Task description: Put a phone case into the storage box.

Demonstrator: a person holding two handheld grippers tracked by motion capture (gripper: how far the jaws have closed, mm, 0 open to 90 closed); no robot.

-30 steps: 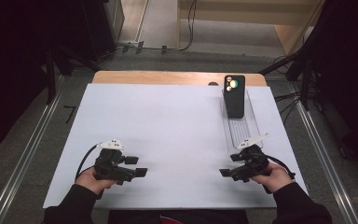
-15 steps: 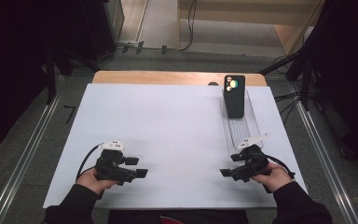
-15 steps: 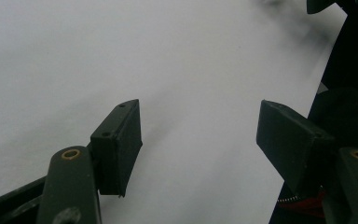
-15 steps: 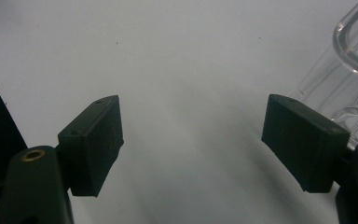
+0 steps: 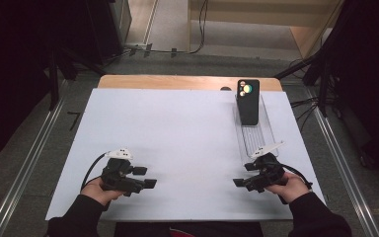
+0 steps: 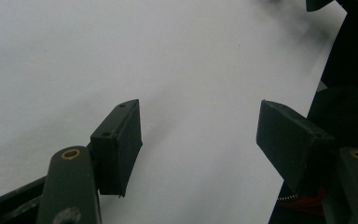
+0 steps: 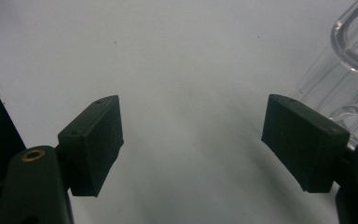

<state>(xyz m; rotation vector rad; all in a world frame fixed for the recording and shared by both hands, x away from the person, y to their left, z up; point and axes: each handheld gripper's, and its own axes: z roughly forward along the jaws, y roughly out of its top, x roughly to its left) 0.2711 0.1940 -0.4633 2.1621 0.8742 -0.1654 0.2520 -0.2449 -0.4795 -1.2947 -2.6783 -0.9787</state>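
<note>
High view shows the phone point(image 5: 248, 101) lying in the clear tray's point(image 5: 269, 140) far end at twelve o'clock from the right gripper point(image 5: 241, 182), the nearer one, both it and the left gripper point(image 5: 148, 177) spread and empty.

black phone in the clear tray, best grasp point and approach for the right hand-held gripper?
Take the phone across its two long edges near the middle, coming from above. It lies at the far end of the clear tray, camera side up, so the tray walls probably block a level approach. The right hand-held gripper stands open beside the tray's near end, nothing between its jaws.
</note>
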